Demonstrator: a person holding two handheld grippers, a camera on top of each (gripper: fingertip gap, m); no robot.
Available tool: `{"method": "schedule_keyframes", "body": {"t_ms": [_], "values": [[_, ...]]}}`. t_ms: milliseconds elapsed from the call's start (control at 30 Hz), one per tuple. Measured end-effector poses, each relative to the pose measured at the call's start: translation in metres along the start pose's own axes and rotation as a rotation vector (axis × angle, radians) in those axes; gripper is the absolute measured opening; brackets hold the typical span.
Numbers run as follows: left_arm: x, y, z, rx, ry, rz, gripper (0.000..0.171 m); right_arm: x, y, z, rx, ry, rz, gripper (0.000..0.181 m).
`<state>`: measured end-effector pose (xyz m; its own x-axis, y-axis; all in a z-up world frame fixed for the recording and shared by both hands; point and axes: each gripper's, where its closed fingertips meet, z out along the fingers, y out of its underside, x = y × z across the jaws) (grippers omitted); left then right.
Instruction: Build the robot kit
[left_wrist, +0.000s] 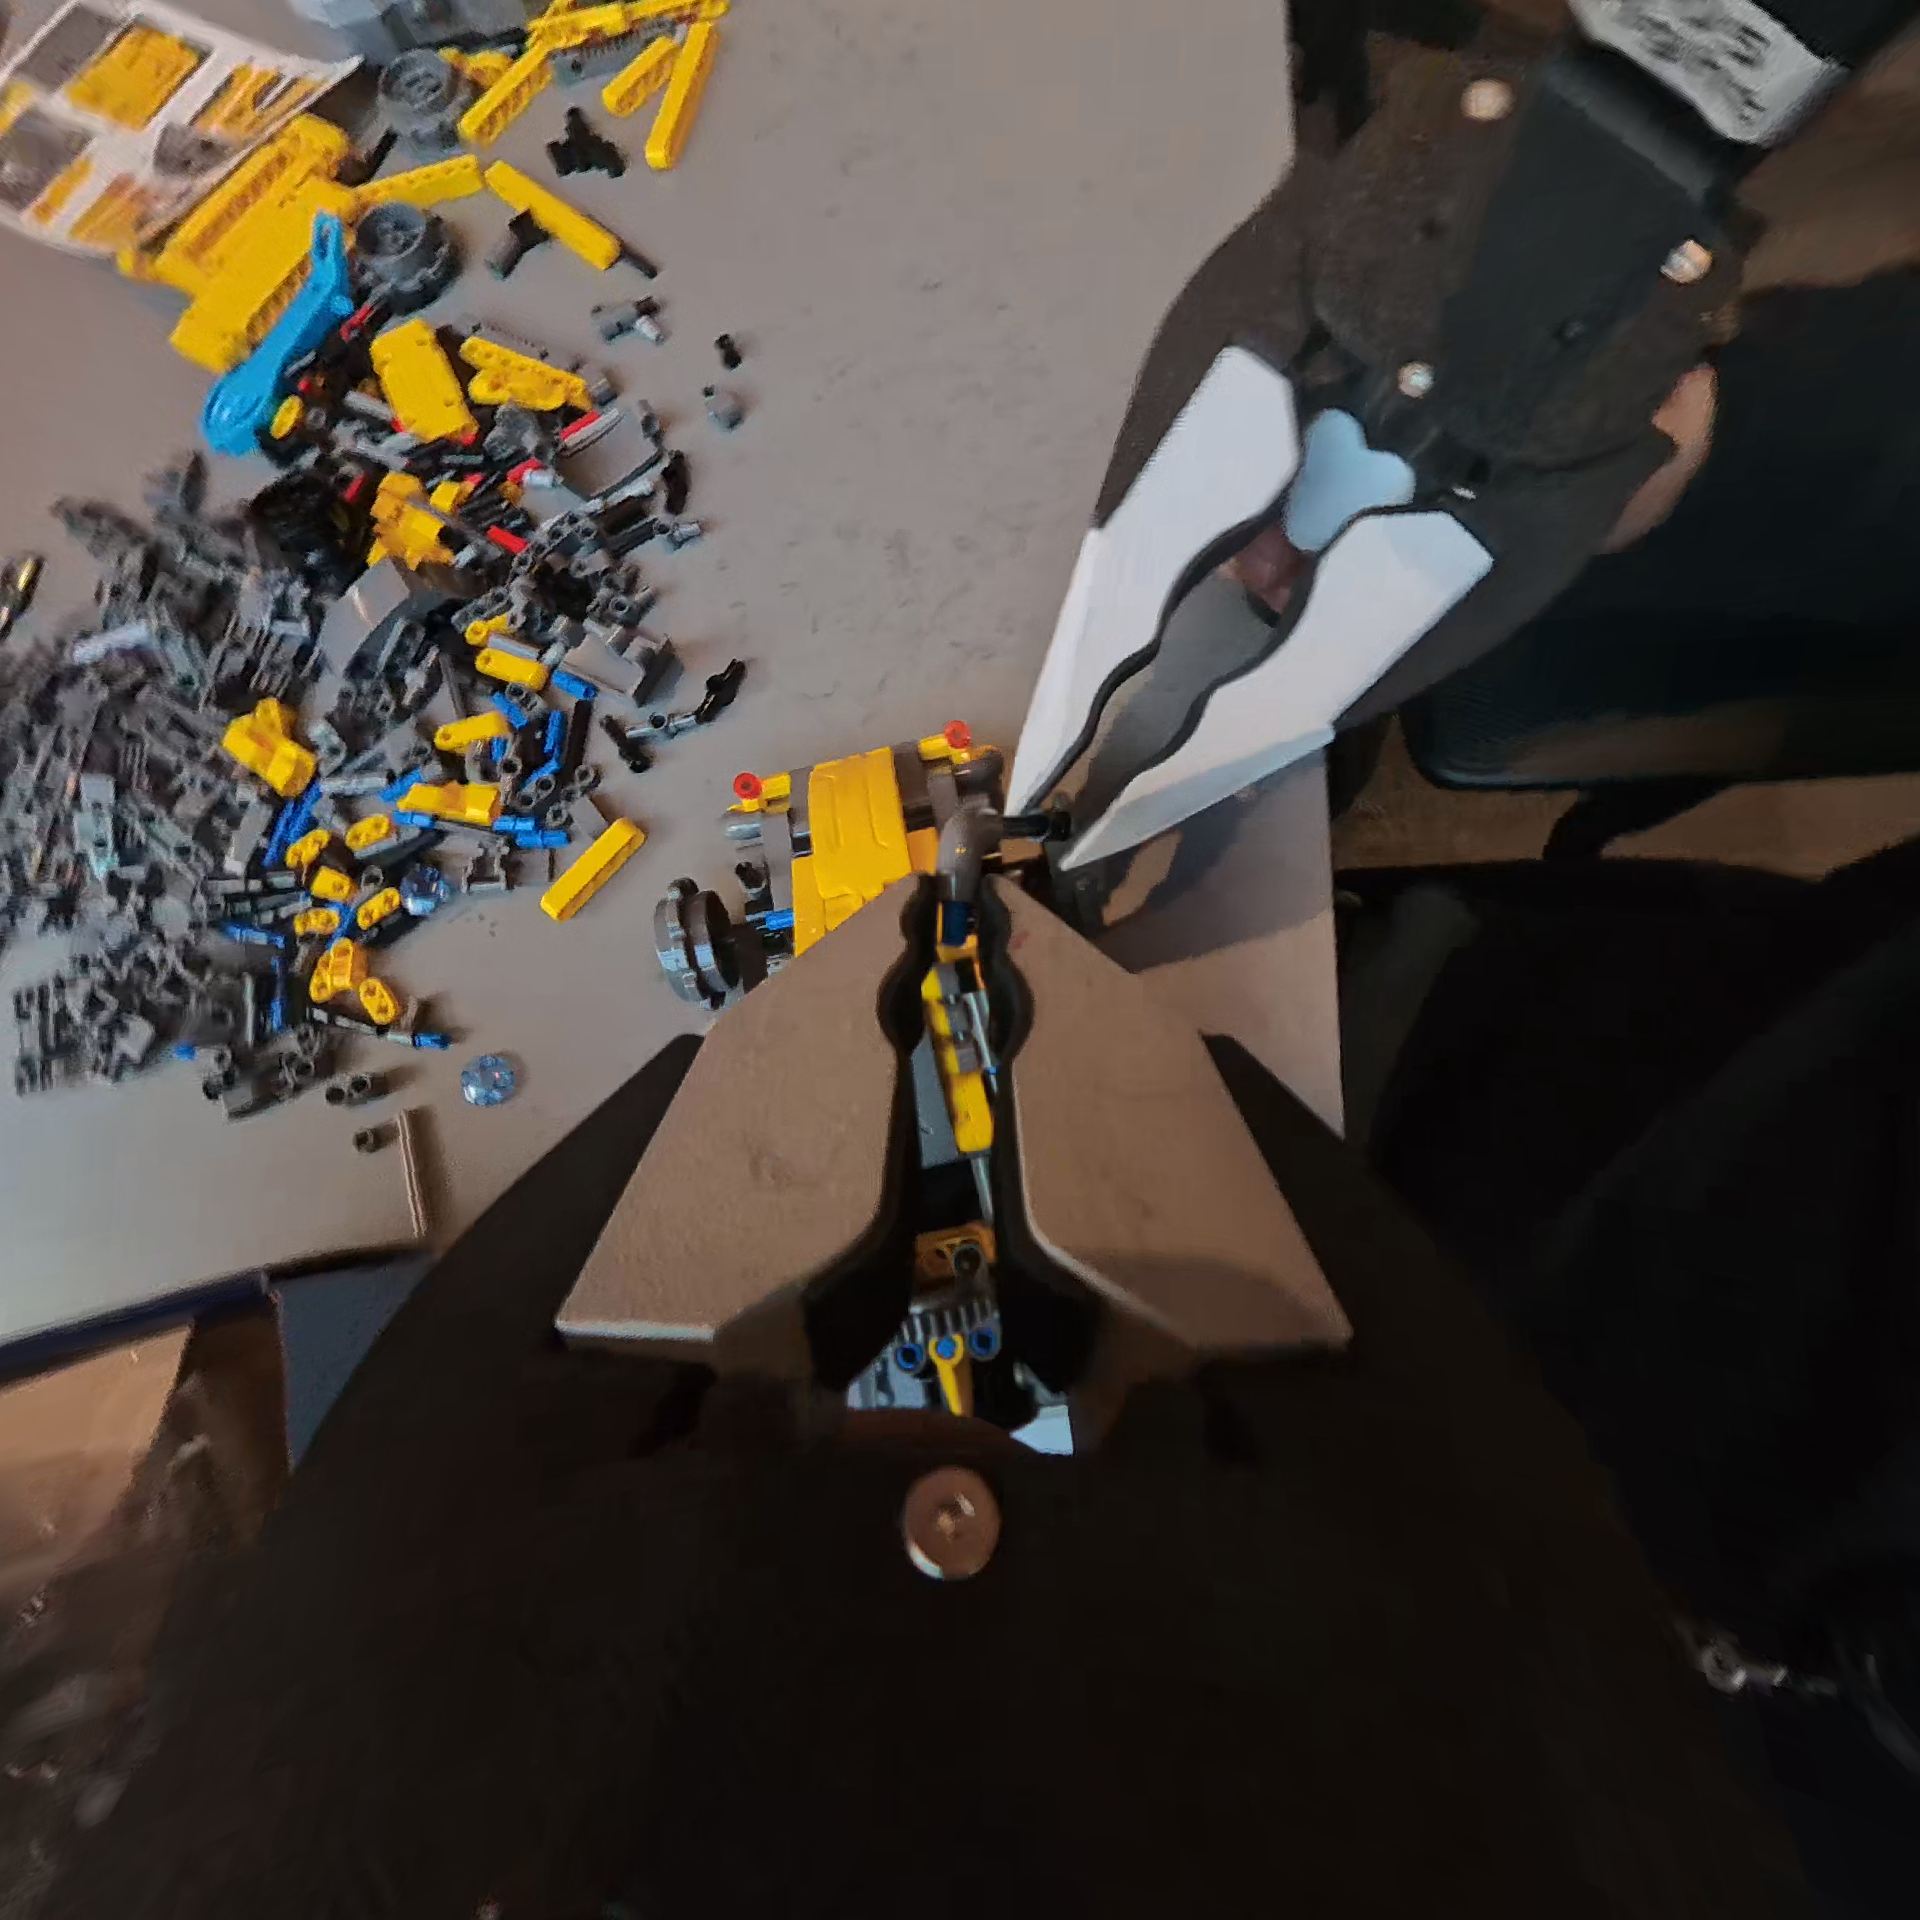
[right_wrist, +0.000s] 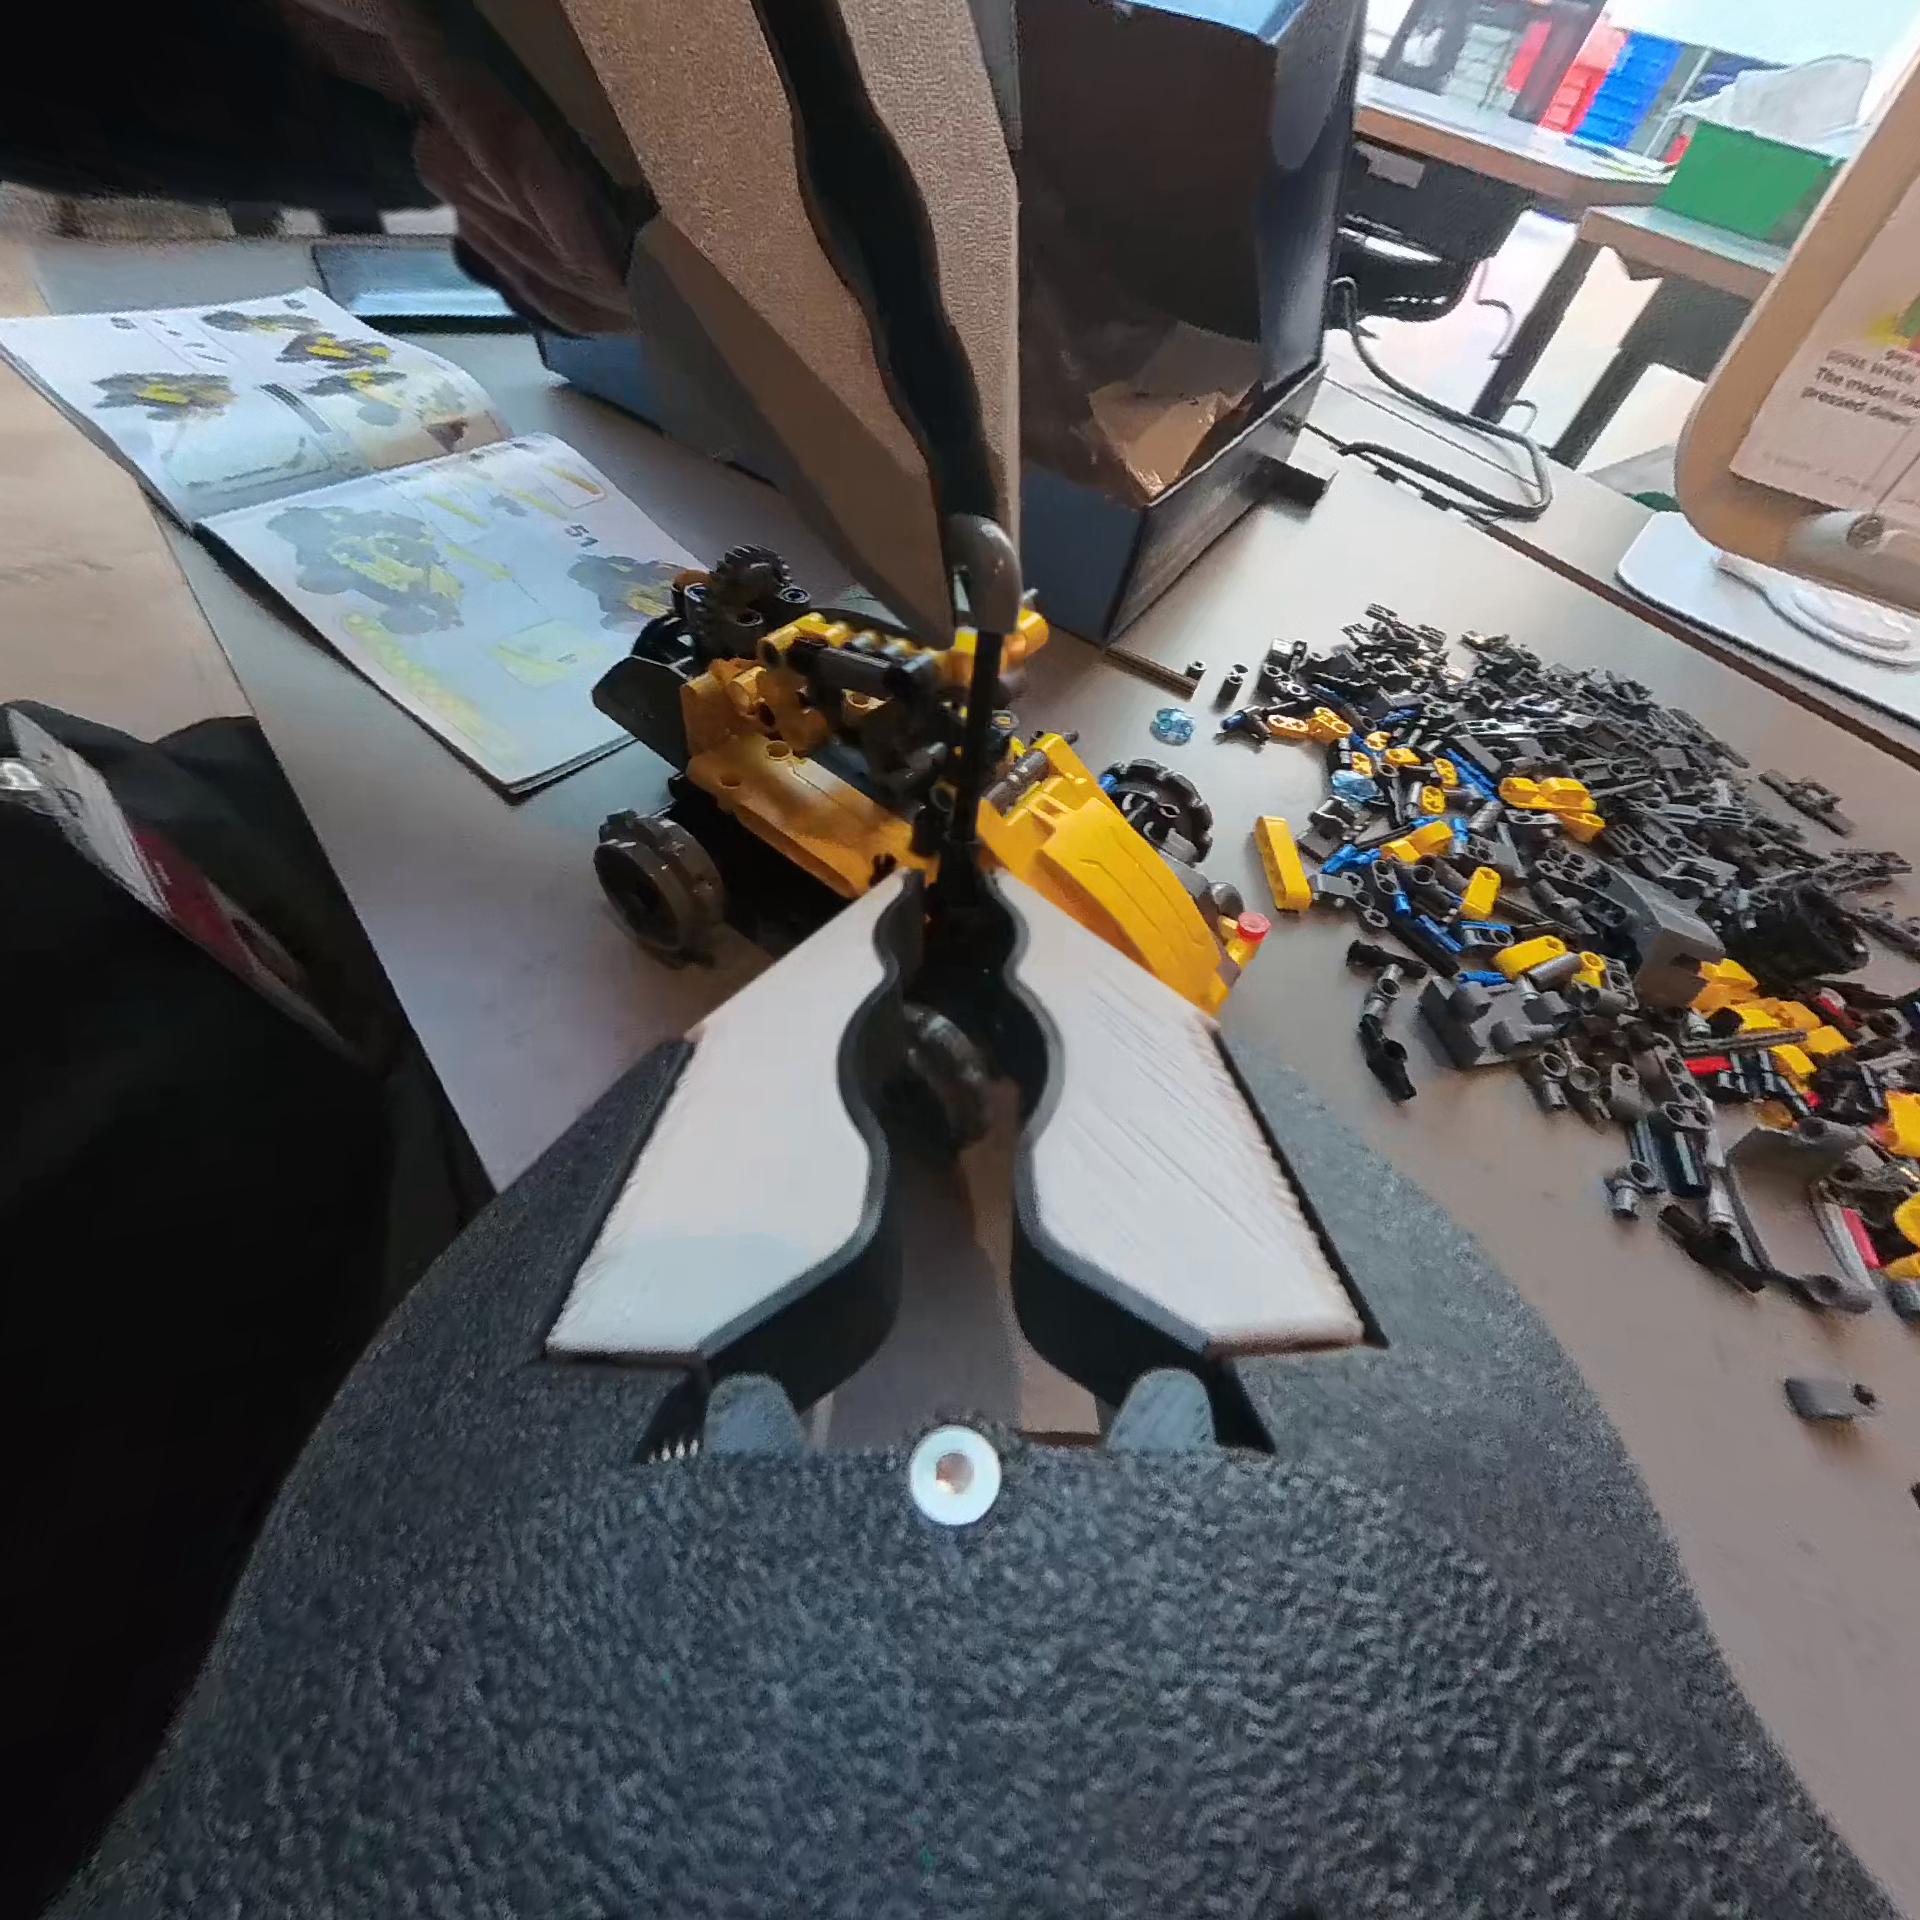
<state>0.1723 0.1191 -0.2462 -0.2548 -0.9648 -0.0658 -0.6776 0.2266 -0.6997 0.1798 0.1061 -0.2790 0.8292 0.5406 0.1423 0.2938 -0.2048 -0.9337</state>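
A partly built yellow and black toy vehicle (left_wrist: 852, 831) (right_wrist: 821, 769) stands on the grey table (left_wrist: 935, 416). My left gripper (left_wrist: 961, 883), with tan fingers, is shut on a grey rounded connector (left_wrist: 966, 831) at the top of the model; in the right wrist view it comes down from above (right_wrist: 971, 613) onto that connector (right_wrist: 982, 571). My right gripper (right_wrist: 956, 883), with white fingers, is shut on a thin black axle (right_wrist: 971, 748) that runs up to the connector. A dark gear (right_wrist: 935, 1070) sits between its fingers farther back. It also shows in the left wrist view (left_wrist: 1039, 826).
A wide pile of loose black, grey, yellow and blue parts (left_wrist: 364, 675) (right_wrist: 1558, 883) lies beside the model. An open instruction booklet (right_wrist: 364, 499) and an open blue box (right_wrist: 1174, 364) lie behind it. A stand with a paper sheet (right_wrist: 1818, 416) is at far right. The table edge (left_wrist: 1335, 935) is close.
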Motion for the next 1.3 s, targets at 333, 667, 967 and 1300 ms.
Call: {"method": "schedule_keyframes", "body": {"t_ms": [333,667,967,1300], "values": [[0.003,0.003,0.007,0.079,-0.001,-0.377,0.003,0.017,0.002,-0.004,-0.082,0.345,-0.248,0.007],[0.015,0.002,-0.006,0.128,-0.031,-0.147,0.004,0.004,-0.007,-0.006,-0.012,0.251,-0.204,0.006],[0.019,0.012,-0.012,0.022,-0.126,0.215,0.006,-0.009,-0.007,0.0,0.018,0.167,-0.197,0.008],[-0.002,0.026,-0.039,0.037,-0.159,0.103,0.024,0.0,-0.002,-0.001,-0.001,0.242,-0.299,0.007]]}}
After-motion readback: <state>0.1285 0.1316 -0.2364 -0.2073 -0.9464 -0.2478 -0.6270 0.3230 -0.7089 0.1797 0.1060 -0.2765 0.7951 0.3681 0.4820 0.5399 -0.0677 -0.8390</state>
